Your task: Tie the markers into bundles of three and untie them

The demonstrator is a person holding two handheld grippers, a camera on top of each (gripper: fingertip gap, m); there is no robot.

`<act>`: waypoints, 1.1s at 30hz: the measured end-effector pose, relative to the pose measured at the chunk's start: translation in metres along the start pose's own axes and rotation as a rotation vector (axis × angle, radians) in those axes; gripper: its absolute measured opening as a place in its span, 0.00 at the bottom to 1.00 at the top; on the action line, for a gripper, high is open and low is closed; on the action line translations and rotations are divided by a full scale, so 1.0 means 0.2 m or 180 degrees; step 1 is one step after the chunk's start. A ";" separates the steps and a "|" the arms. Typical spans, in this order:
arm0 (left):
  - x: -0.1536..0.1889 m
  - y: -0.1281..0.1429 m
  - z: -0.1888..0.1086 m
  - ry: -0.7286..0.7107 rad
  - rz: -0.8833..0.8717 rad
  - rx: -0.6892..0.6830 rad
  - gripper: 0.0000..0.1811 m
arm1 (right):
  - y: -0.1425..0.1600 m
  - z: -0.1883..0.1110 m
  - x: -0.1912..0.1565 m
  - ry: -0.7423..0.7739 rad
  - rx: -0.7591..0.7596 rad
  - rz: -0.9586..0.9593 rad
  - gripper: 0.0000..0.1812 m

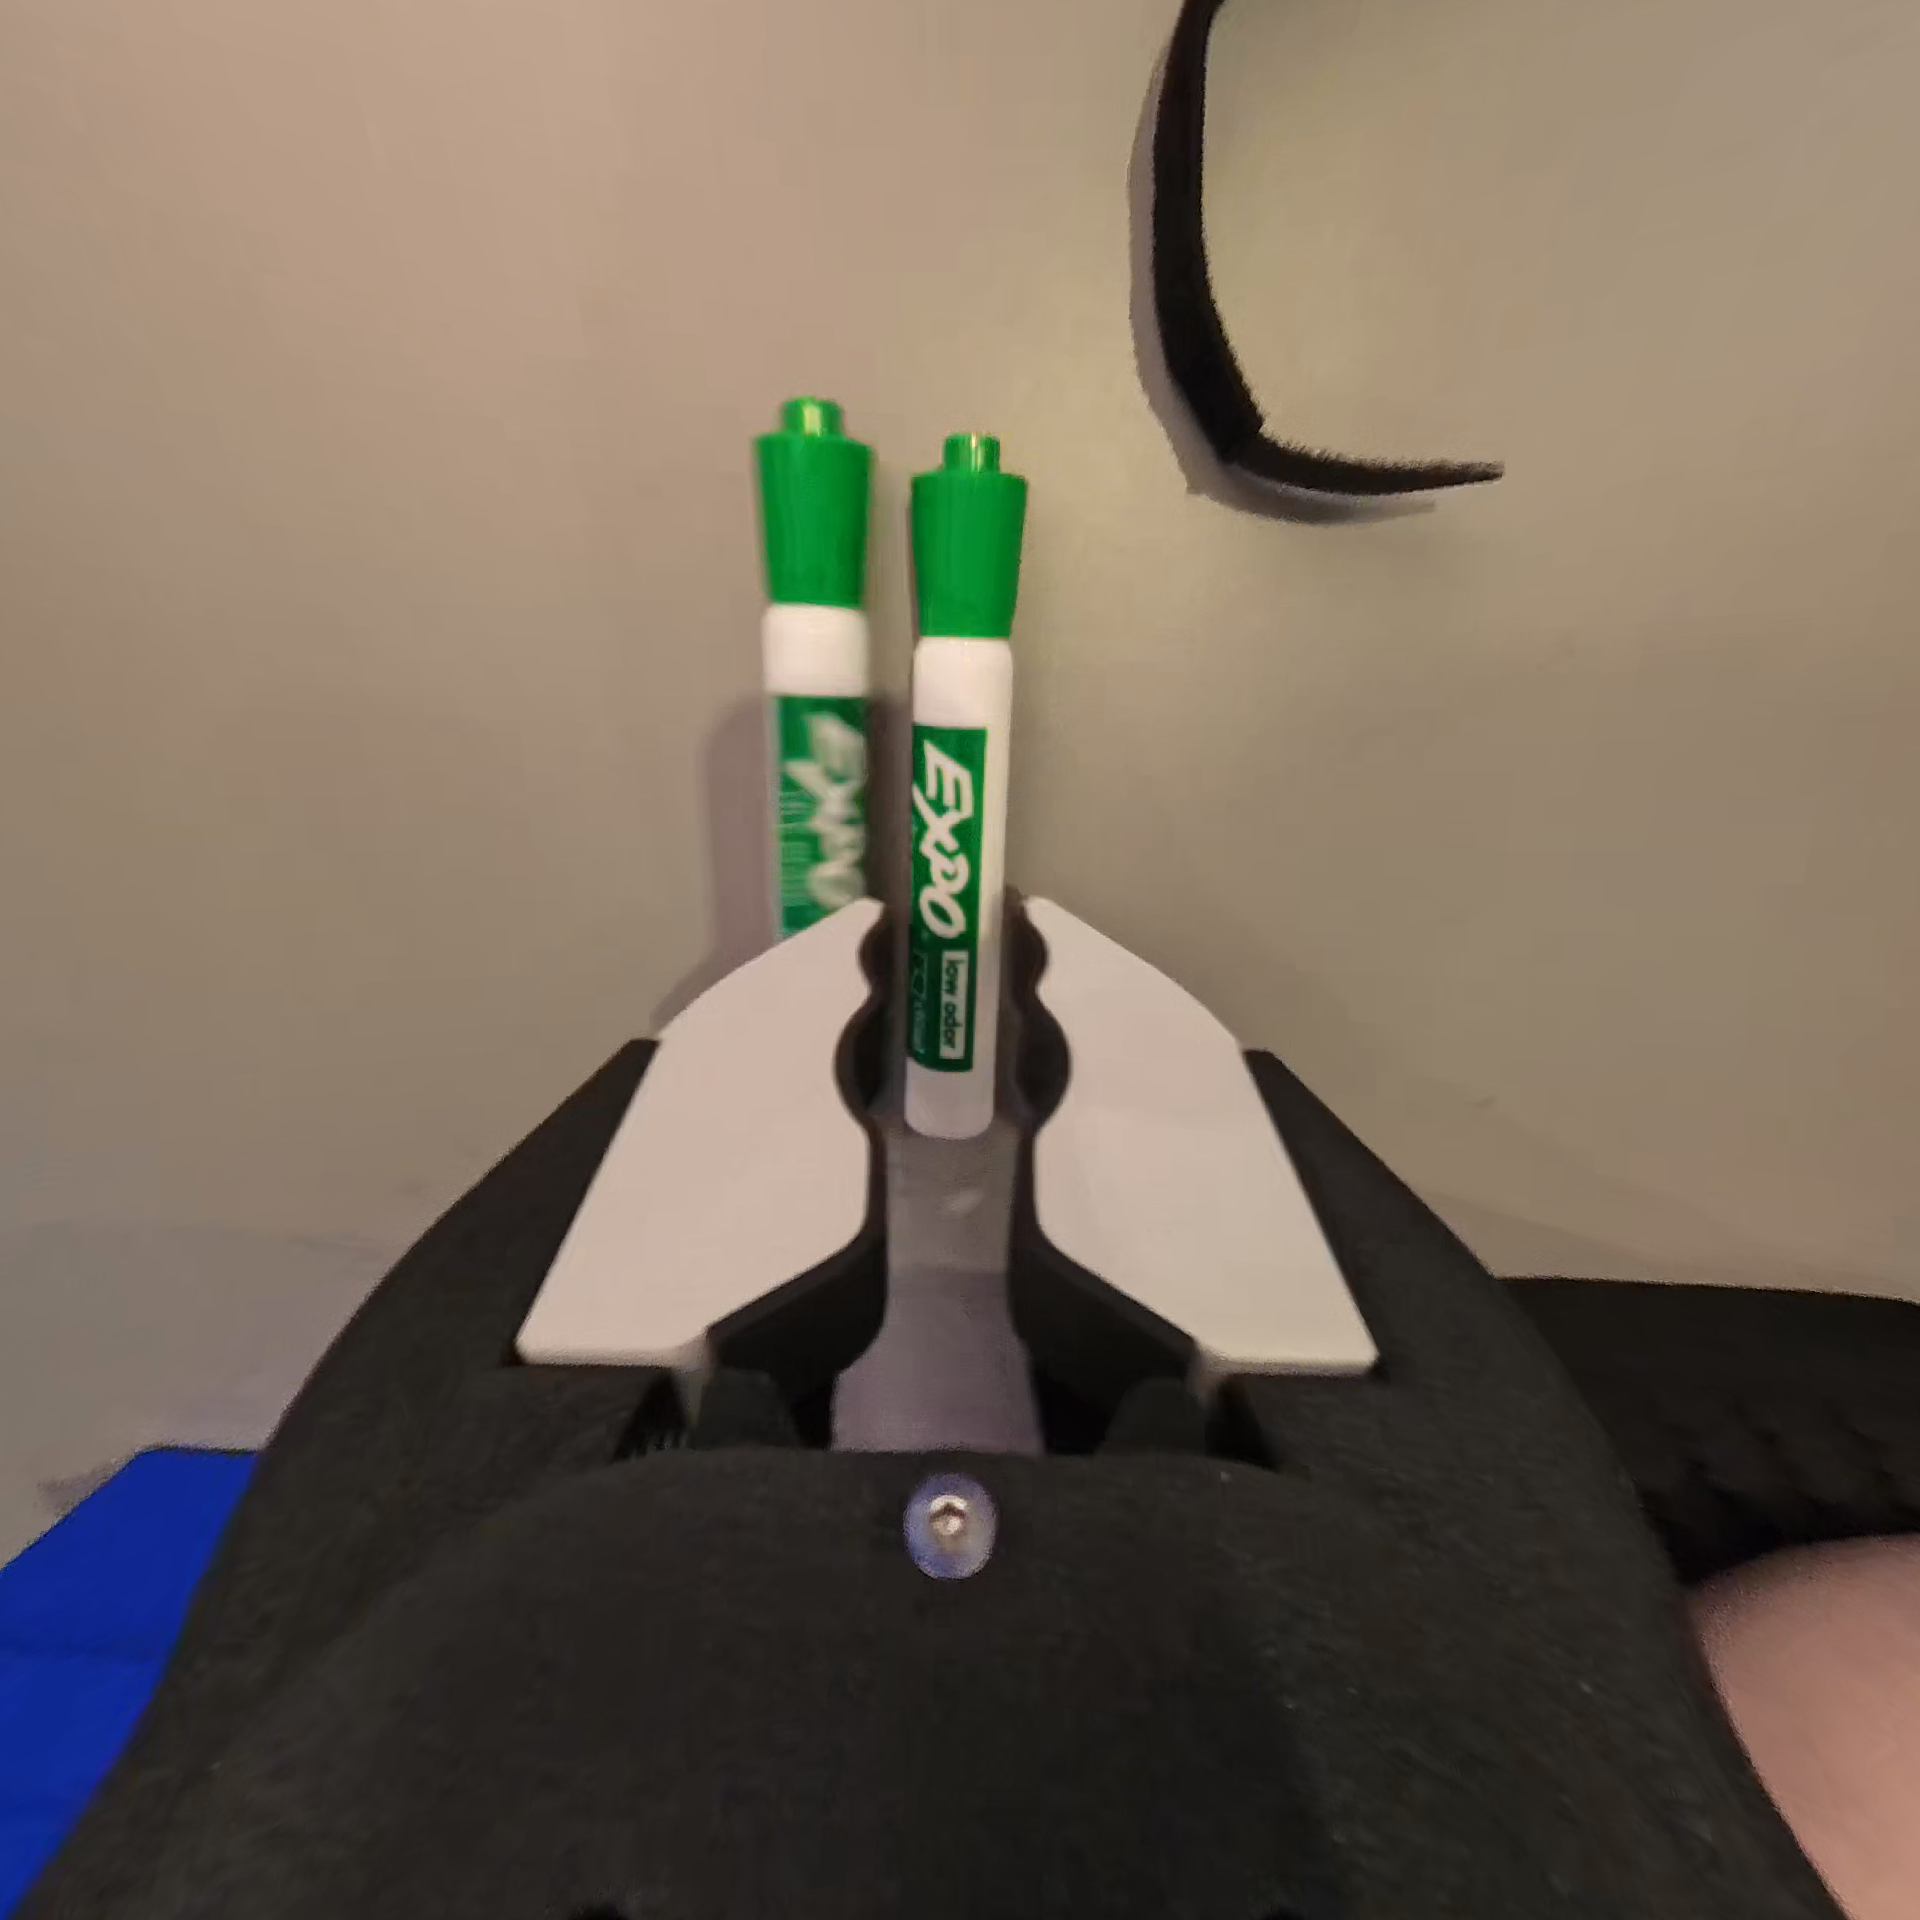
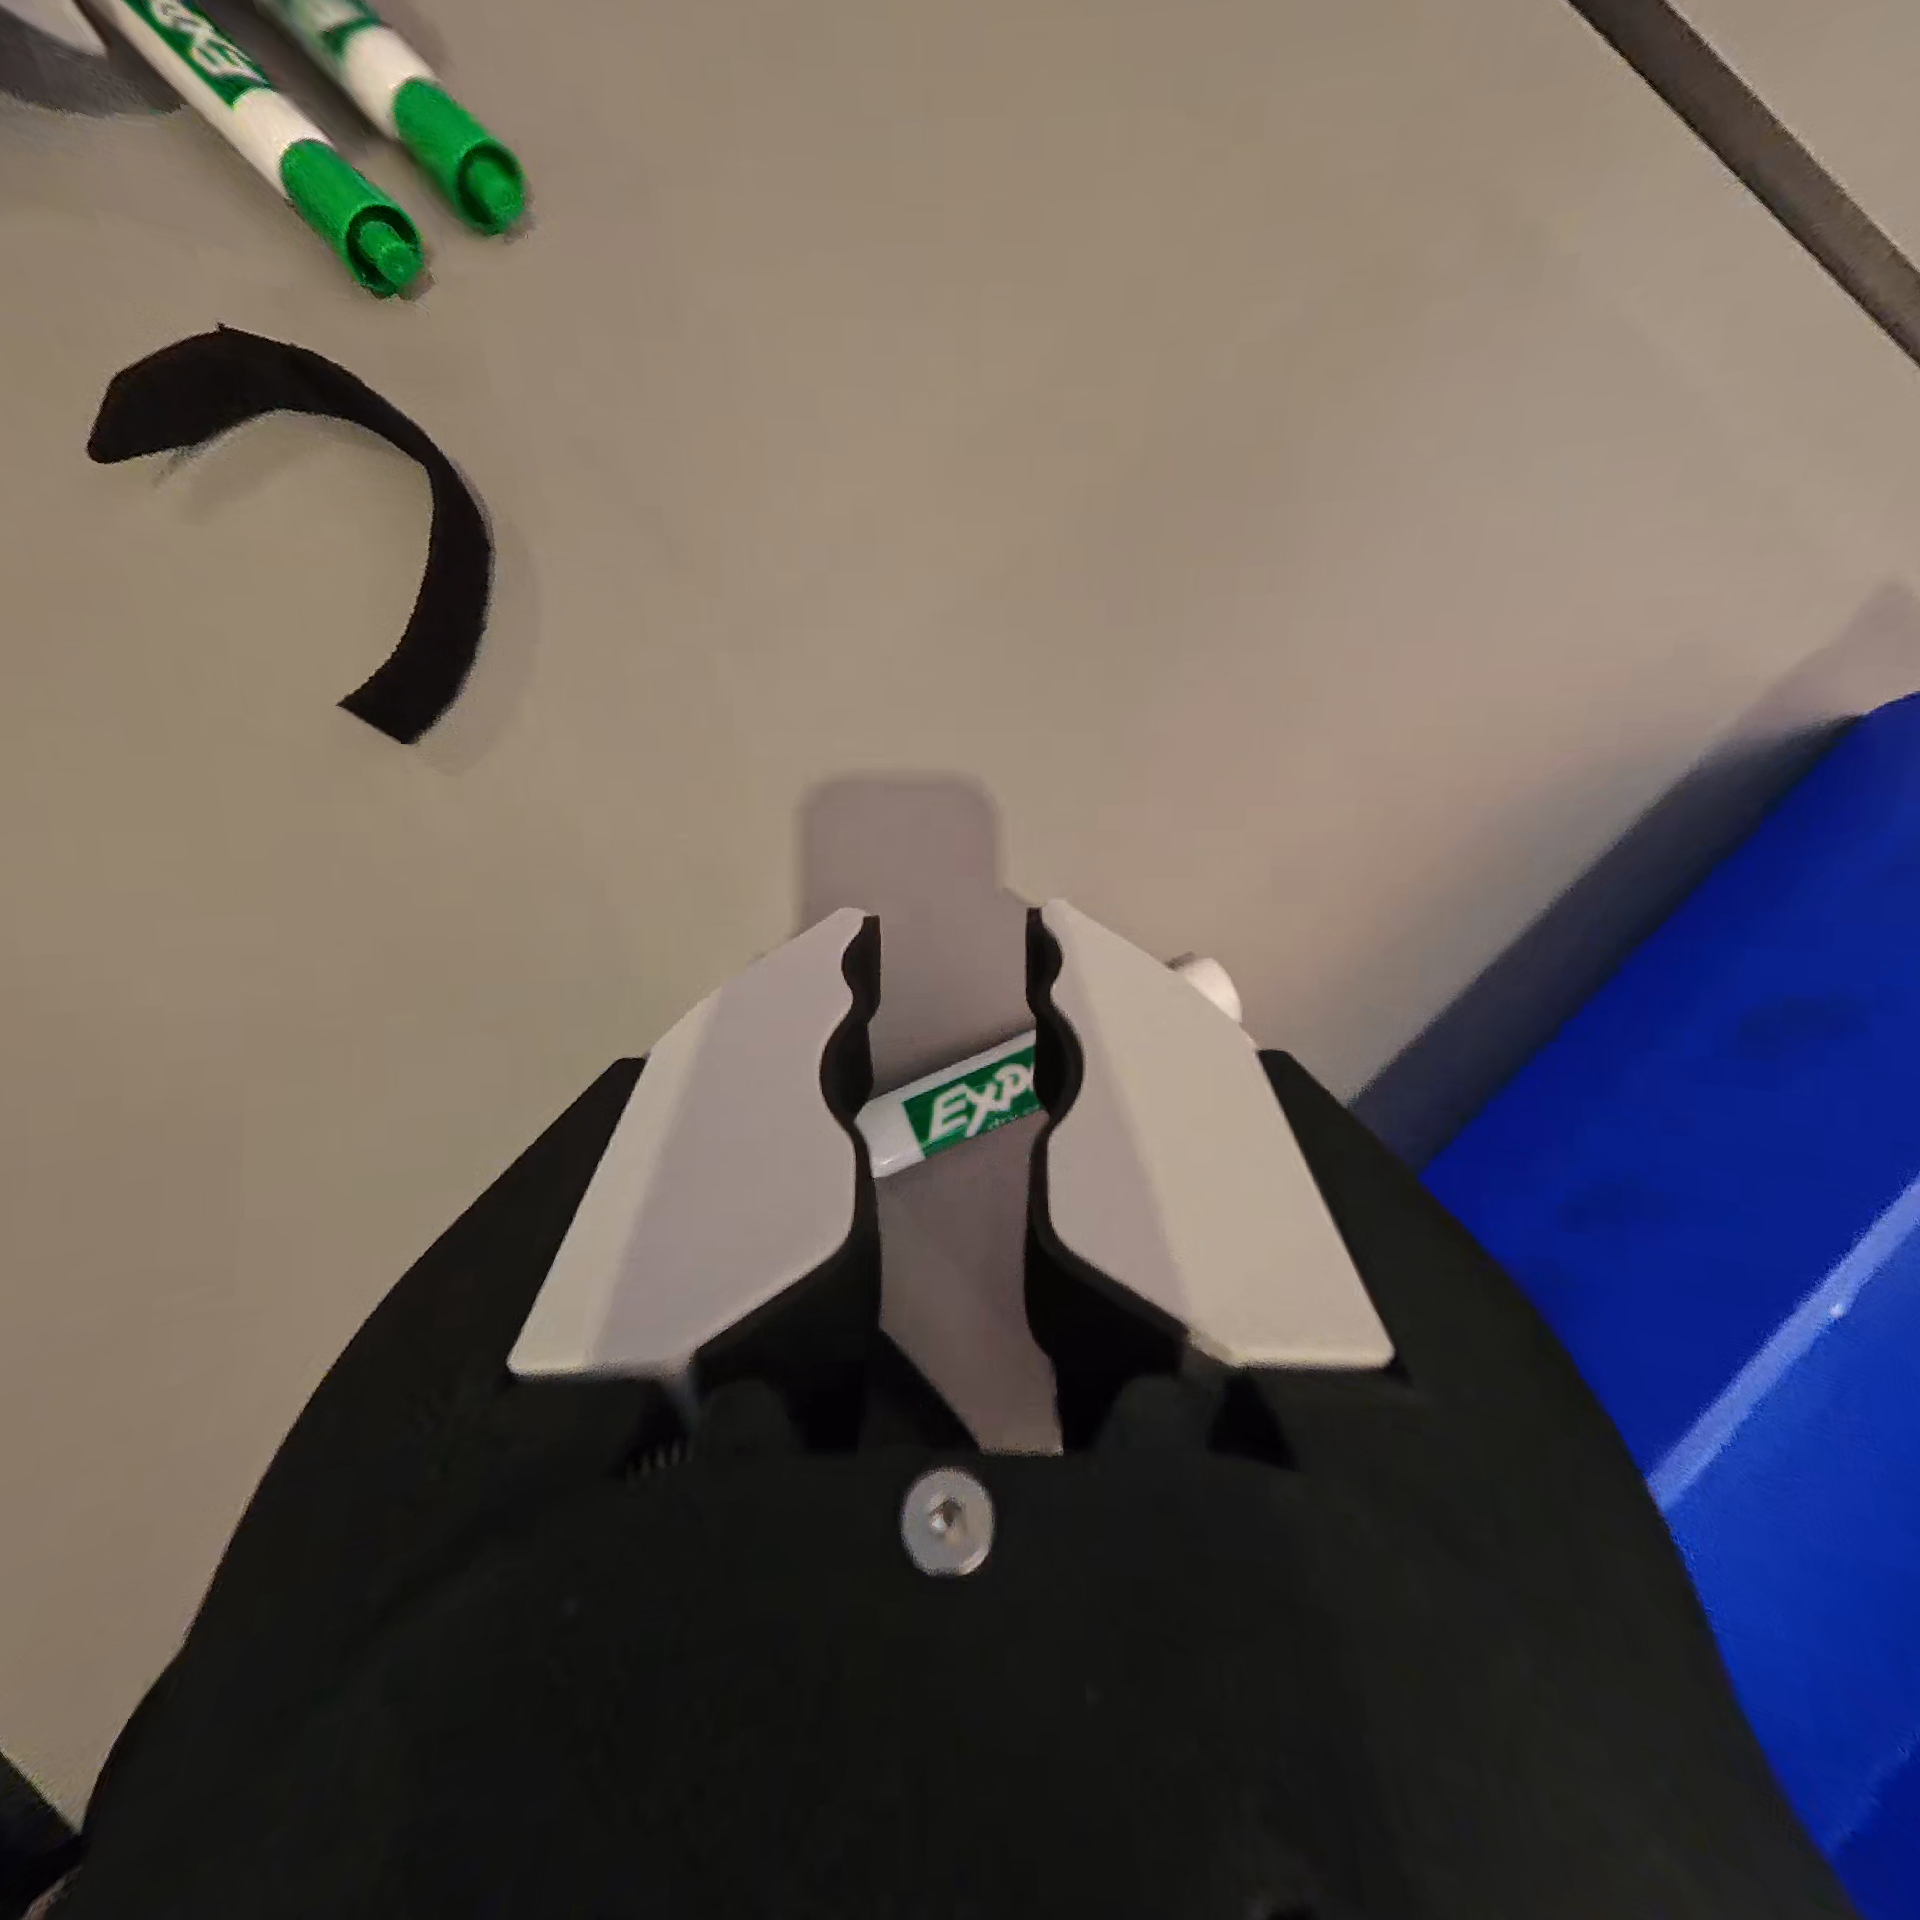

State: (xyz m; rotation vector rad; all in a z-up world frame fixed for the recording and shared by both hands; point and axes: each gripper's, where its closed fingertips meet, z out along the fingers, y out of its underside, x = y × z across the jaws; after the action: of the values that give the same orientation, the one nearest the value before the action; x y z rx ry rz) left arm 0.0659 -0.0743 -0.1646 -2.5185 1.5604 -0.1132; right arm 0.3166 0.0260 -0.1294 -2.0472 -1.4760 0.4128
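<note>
Left gripper (image 1: 951,925), left wrist view: I hold one green marker (image 1: 958,790) lengthwise, jaws closed on its white barrel. Second marker (image 1: 816,665) just beside it on the grey table (image 1: 364,520). Black strap (image 1: 1205,301) loose, well apart.

Right gripper (image 2: 951,925), right wrist view: jaws narrow, a third marker (image 2: 951,1107) crosswise between them; blue bin (image 2: 1714,1195) beside.

Handling, my estimate: markers light, stiff, slick; grip mid-barrel. Strap soft; take an end.

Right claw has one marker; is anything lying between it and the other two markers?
Only the black strap, curled on the table left of the direct line from the right claw to the two markers. Otherwise bare table.
</note>
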 end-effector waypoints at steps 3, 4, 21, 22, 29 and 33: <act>-0.03 0.03 0.05 -0.0090 -0.0012 -0.0155 0.26 | -0.01 0.02 -0.05 -0.0106 0.0124 0.0028 0.15; -0.03 0.03 0.06 -0.0092 -0.0005 -0.0184 0.29 | -0.02 0.03 -0.07 -0.0157 0.0155 0.0016 0.15; 0.01 0.04 0.00 0.0358 -0.0141 0.0305 0.25 | -1.09 0.93 -0.41 -0.1914 0.0707 -0.1239 0.26; 0.01 0.05 0.01 0.0349 -0.0146 0.0249 0.25 | -1.06 0.98 -0.40 -0.1784 0.0609 -0.1370 0.26; 0.03 0.04 -0.06 0.0193 -0.0021 0.0166 0.26 | -0.97 0.99 -0.47 -0.1998 0.0416 -0.1419 0.21; -0.02 0.07 -0.21 -0.0060 -0.0149 0.0390 0.26 | -0.95 0.97 -0.48 -0.1983 0.0442 -0.1458 0.21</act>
State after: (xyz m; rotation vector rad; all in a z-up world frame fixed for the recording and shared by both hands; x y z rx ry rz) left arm 0.0459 -0.0810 -0.1265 -2.4549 1.4417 -0.1847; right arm 0.0323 0.0308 -0.1740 -1.4614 -2.1384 0.9824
